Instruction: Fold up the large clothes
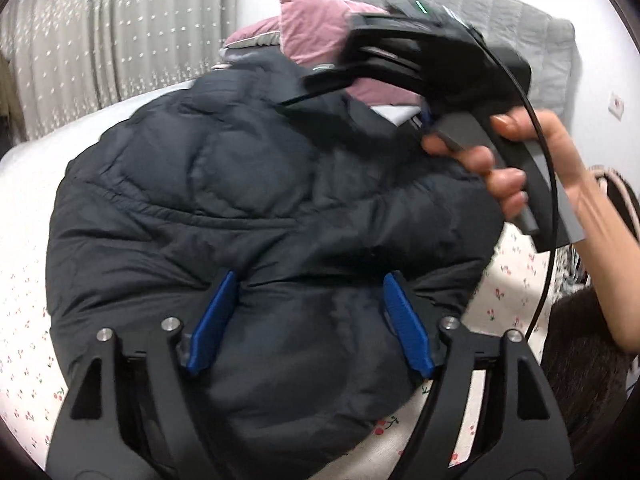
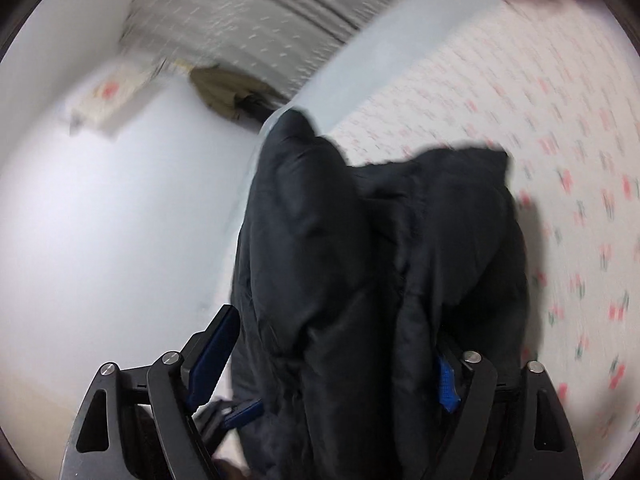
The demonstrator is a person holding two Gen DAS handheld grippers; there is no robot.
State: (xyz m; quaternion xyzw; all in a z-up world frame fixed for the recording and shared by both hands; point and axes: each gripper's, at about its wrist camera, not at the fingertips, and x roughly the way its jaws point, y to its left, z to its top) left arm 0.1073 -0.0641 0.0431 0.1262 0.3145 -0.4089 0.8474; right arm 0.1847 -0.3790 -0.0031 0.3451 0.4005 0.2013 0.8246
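both claws wide over dark puffer jacket (image 1: 248, 200)

Jacket (image 1: 248, 200) spread on a bed (image 1: 24, 360), seen from two handheld grippers.
Pillows (image 1: 312, 20) lay beyond the jacket at the far end; a curtain (image 1: 100, 40) hung far left; a hand (image 1: 532, 160) was at right.

A dark navy quilted puffer jacket (image 1: 248, 200) lies bunched and partly folded on the cherry-print bedsheet (image 1: 24, 312).

Dark navy on cherry print

Navy puffer jacket (image 1: 240, 200); white sheet (image 1: 24, 320) with red cherries; pink pillow (image 1: 312, 20); blue gripper pads (image 1: 212, 320).
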